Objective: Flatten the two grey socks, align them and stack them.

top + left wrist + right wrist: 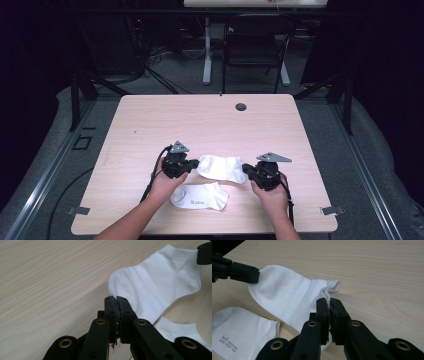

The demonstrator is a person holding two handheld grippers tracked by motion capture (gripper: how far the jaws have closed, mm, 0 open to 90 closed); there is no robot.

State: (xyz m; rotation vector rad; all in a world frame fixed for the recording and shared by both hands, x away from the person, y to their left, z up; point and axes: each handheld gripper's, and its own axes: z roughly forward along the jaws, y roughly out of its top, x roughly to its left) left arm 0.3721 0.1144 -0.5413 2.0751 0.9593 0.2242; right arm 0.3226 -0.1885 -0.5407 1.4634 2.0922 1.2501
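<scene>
Grippers, left (192,163) and right (246,171), each clamp 1 end of the upper white sock (220,167); it should be lifted evenly over the lower sock (200,196).

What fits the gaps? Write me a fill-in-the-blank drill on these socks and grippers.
1. The left gripper and right gripper each pinch one end of the ____ sock.
2. The nearer sock, bearing small grey print, lies ____ by either gripper.
3. Both socks are ____ in colour.
4. They lie on a ____ table.

Missing words: farther; untouched; white; wooden
</scene>
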